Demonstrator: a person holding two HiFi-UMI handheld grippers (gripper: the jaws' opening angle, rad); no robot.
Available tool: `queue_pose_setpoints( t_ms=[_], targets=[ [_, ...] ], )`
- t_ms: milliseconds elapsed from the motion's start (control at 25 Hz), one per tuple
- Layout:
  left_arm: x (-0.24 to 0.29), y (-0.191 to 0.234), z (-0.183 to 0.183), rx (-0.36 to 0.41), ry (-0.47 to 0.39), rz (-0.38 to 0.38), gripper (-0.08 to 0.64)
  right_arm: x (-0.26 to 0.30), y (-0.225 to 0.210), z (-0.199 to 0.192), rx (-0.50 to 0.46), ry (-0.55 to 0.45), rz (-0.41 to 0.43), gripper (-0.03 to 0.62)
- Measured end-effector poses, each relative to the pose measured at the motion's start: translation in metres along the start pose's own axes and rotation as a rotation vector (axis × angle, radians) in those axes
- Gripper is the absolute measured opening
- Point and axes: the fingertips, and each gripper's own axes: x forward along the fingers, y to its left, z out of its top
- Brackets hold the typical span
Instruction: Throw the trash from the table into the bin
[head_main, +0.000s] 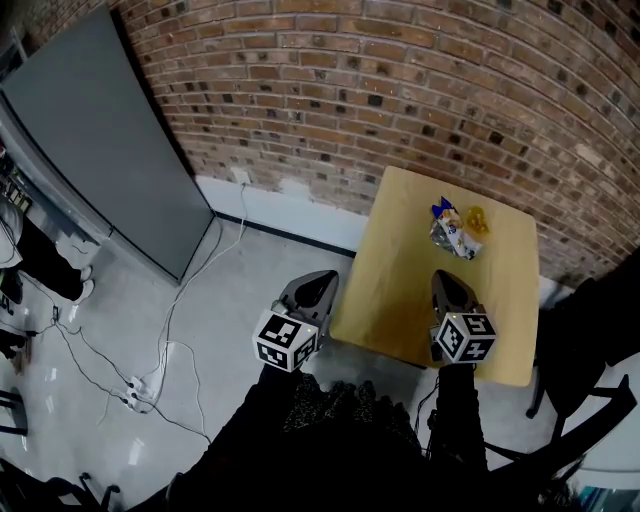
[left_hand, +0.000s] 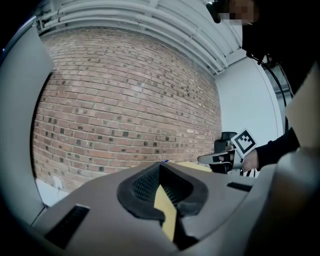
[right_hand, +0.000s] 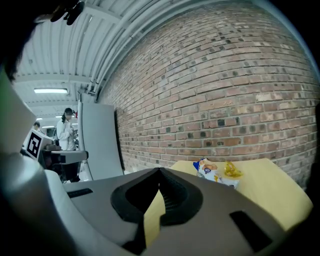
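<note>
Yellow bench (head_main: 395, 262) holds the trash (head_main: 455, 236) near the brick wall (head_main: 400, 80). The right gripper (head_main: 447, 282) hovers over the bench near the trash, fingers pressed together. The left gripper (head_main: 316, 282) hangs beside the bench, fingers together too.

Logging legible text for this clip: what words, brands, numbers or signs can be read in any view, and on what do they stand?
No text here can be read.
snack wrapper: colourful print, too small and blurred to read.
yellow wrapper: no legible print.
marker cubes: black-and-white square patterns only, no words or numbers.
</note>
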Motion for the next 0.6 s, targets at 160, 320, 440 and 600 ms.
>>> queue_pose_setpoints(
  t_ms=[160,320,440,600],
  targets=[
    [0.004,0.010,0.000,-0.010,-0.008,-0.020,0.003,0.000,0.006,0.000,-0.015,0.005,-0.022,0.012],
    [0.017,0.005,-0.002,-0.019,-0.008,-0.085,0.003,-0.007,0.003,0.006,-0.032,0.001,-0.075,0.012],
    [0.022,0.000,-0.007,-0.046,-0.010,-0.123,0.003,-0.014,0.006,0.001,-0.045,0.016,-0.101,0.012],
    [0.027,-0.004,-0.009,-0.077,-0.020,-0.154,0.003,-0.025,0.001,0.002,-0.027,0.010,-0.138,0.012]
  ],
)
